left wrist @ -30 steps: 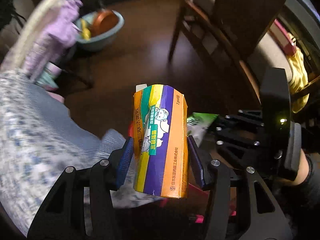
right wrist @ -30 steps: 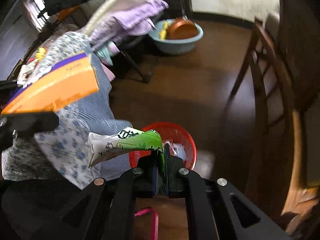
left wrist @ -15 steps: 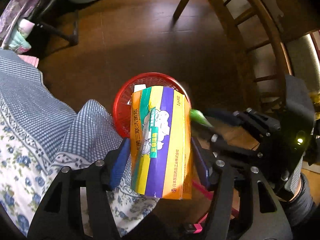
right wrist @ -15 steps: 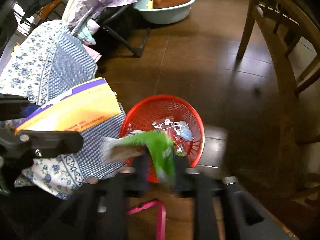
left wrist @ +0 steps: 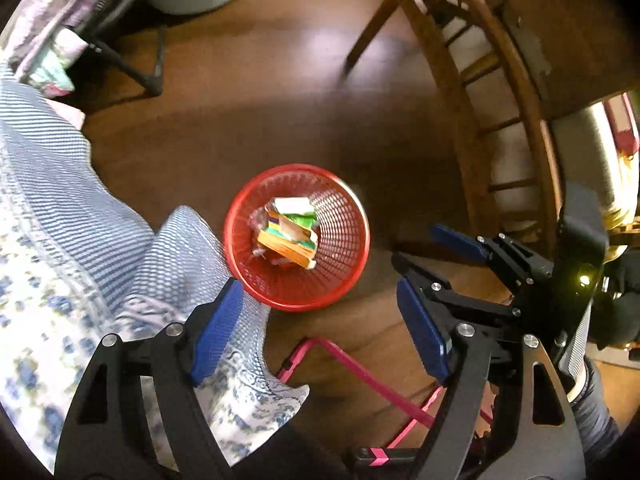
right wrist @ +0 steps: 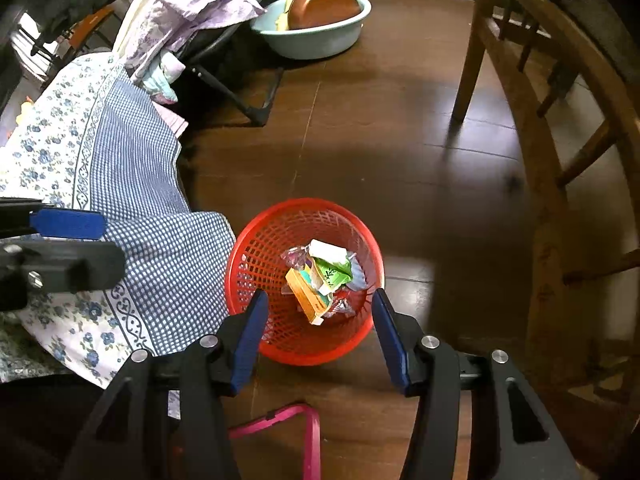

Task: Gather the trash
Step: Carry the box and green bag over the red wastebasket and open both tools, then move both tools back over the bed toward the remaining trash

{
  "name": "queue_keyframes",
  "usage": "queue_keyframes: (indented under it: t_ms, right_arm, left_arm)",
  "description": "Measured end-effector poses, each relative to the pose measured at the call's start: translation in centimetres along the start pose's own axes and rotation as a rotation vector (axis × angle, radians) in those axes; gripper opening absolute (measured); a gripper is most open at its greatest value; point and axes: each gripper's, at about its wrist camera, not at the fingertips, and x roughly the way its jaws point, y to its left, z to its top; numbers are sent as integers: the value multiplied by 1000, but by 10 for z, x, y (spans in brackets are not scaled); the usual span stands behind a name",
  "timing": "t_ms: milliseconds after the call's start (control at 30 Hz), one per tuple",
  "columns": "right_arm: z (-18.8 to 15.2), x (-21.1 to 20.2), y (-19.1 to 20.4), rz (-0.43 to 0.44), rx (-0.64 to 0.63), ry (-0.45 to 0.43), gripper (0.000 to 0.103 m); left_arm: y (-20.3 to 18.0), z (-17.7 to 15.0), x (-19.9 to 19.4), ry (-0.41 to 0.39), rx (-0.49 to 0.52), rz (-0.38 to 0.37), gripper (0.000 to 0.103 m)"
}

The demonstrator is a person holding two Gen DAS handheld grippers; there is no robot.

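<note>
A red mesh basket (left wrist: 348, 272) (right wrist: 256, 264) stands on the dark wood floor. Inside it lie the orange and purple carton (left wrist: 286, 246) (right wrist: 306, 294), the green and white wrapper (left wrist: 298, 216) (right wrist: 332, 274) and some clear wrappers. My left gripper (left wrist: 320, 320) is open and empty above the basket's near side. My right gripper (right wrist: 318, 328) is open and empty above the basket's near rim. The right gripper also shows in the left wrist view (left wrist: 436, 248), to the right of the basket. One left pad (right wrist: 68, 222) shows at the left edge of the right wrist view.
A blue checked and floral cloth (left wrist: 72, 240) (right wrist: 132, 184) hangs left of the basket. A wooden chair (left wrist: 492, 112) (right wrist: 560, 120) stands right. A teal basin (right wrist: 316, 28) with a brown pan sits at the back. A pink frame (left wrist: 360, 372) (right wrist: 304, 428) lies on the floor nearby.
Both grippers swung over the basket and opened. The carton dropped from the left gripper and the green wrapper from the right; both now lie in the basket.
</note>
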Motion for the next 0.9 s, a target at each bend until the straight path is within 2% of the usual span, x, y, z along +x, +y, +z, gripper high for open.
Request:
queue_keyframes:
  t_ms: [167,367,567,700,767,900]
  right_arm:
    - [9,-29,13,-19,-23,-69,63]
    - [29,-65,48,-25,-82,-164,68]
    - [47,-102,100,-18,-176,-257,72]
    - [54,-118,138,11,-188,-311,80]
    - [57,-124,165,33,-201,-339,83]
    - [66,-134,228,78,-280,-369,86]
  left_arm:
    - [6,-13,-52,-131,-20,14,77]
    - [21,-39,-114,-296,-55,85,77]
    - [65,-76,-164,-416,-133,161,81]
    - [100,-107,-196,-514,-200,261,81]
    - [124,-124,-213,-569,-247,326,81]
    - [169,-152,-235,-620,-349,386,81]
